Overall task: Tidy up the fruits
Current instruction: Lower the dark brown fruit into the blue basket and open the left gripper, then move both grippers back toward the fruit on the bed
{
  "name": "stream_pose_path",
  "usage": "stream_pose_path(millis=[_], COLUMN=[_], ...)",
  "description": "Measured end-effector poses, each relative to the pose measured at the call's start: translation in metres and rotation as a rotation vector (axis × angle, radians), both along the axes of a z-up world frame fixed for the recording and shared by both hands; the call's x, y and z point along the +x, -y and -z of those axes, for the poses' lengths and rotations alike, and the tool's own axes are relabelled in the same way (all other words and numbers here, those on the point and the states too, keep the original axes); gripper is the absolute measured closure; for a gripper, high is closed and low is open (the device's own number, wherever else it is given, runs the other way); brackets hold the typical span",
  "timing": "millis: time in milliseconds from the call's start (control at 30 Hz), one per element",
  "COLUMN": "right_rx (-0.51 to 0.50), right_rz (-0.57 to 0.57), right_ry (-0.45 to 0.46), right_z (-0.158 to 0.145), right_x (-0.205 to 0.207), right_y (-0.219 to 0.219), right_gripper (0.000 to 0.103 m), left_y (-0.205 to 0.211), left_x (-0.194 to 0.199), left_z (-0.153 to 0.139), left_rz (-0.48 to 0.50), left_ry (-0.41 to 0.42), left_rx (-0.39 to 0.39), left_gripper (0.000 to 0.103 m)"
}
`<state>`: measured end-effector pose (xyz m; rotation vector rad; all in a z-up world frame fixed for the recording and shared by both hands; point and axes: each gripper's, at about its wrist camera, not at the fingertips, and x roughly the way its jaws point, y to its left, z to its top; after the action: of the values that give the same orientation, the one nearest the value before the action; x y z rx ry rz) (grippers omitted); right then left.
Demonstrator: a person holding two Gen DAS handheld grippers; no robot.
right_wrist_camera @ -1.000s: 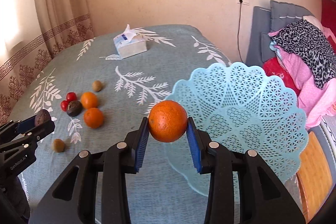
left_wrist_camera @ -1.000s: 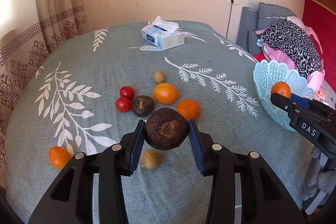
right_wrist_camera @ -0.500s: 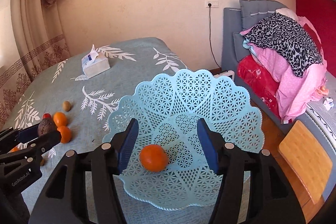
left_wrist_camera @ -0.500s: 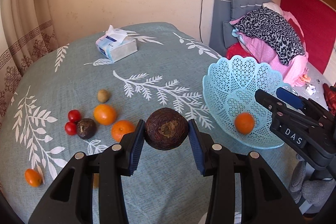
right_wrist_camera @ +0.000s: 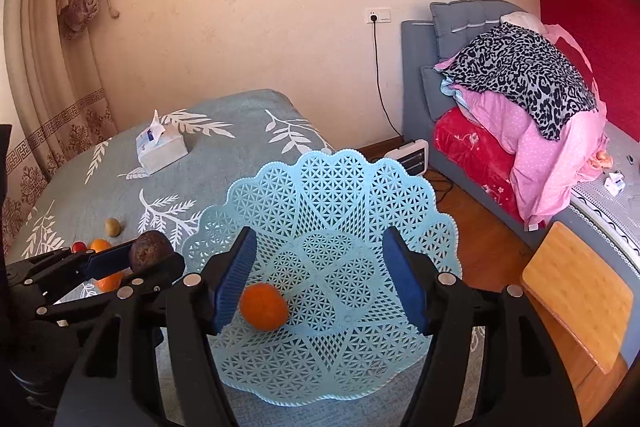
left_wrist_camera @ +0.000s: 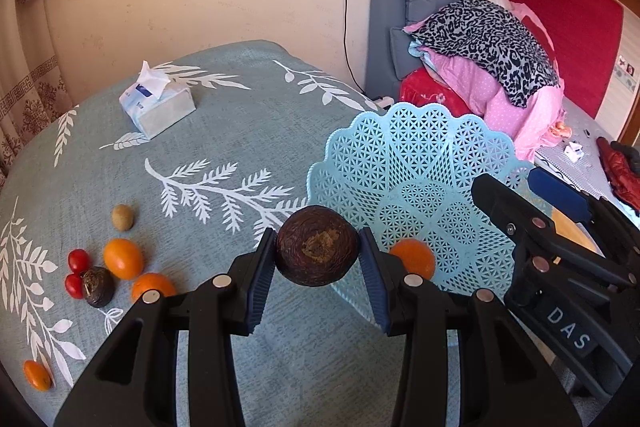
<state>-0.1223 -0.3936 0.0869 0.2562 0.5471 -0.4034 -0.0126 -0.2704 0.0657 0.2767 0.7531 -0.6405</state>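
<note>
Since earlier frame our right tongs (right_wrist_camera: 316, 279) let orange (right_wrist_camera: 263, 306) drop into basket (right_wrist_camera: 400, 187); jaws have just been opening, nothing between them. Left tongs (left_wrist_camera: 317, 259) pinch dark fruit (left_wrist_camera: 316, 252), now nearer basket rim, likely next in. Other fruit waits on bench (left_wrist_camera: 240, 131), left of tongs.

A tissue box (left_wrist_camera: 158, 104) sits on the teal leaf-print cloth (left_wrist_camera: 224, 131) of the desk. A beige curtain (right_wrist_camera: 52, 75) hangs at the left. On the wall, a socket (right_wrist_camera: 377, 14) with a black cord (right_wrist_camera: 380, 83). Leopard-print fabric (right_wrist_camera: 524, 75) tops pink bedding (right_wrist_camera: 548, 151) on a grey sofa (right_wrist_camera: 420, 55); a wooden stool (right_wrist_camera: 576, 295) stands near.
</note>
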Motion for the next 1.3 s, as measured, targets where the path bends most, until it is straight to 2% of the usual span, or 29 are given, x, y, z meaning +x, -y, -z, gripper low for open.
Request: stream_pose_path(millis=[200,233,267,333,400,467,633,867,1000,1300], right_rx=[-0.005,-0.002,0.001,0.006,0.009,0.0,-0.003,0.024,0.019,0.003], right_rz=[0.045,0.051,0.058,0.069,0.078,0.086,0.087,0.075,0.05,0.01], right_ry=[0.003,0.003,0.005,0.01,0.025,0.041,0.05,0.1,0.125,0.107], right_z=[0.0,0.0,0.001,0.001,0.001,0.001,0.0,-0.004,-0.006,-0.005], right_x=[-0.004,-0.004,-0.004,-0.006,-0.007,-0.008,-0.008,-0.013,-0.014,-0.007], right_y=[0.01,0.011,0.012,0.015,0.017,0.016,0.014,0.012,0.005,-0.016], right_gripper=[0.035,0.035,0.035,0.032,0.022,0.017,0.016,0.016,0.011,0.011], left_y=[0.015,0.016,0.016,0.015,0.013,0.012,0.003,-0.007,-0.014,-0.036], left_x=[0.005,0.005,0.005,0.004,0.004,0.006,0.007,-0.002,-0.006,-0.012], left_z=[0.007,0.008,0.008,0.006,0.006,0.007,0.005,-0.005,-0.008,-0.013], left_rz=[0.021,0.02,0.018,0.001,-0.02,-0.03,-0.068,-0.099,-0.117,-0.166], left_ry=[-0.014,-0.013,-0.011,0.009,0.037,0.046,0.062,0.147,0.185,0.232], left_rx=[0.008,0.006,0.004,-0.006,0.003,0.02,0.027,0.05,0.065,0.08], left_gripper=[0.06,0.055,0.039,0.017,0.017,0.016,0.014,0.012,0.011,0.011])
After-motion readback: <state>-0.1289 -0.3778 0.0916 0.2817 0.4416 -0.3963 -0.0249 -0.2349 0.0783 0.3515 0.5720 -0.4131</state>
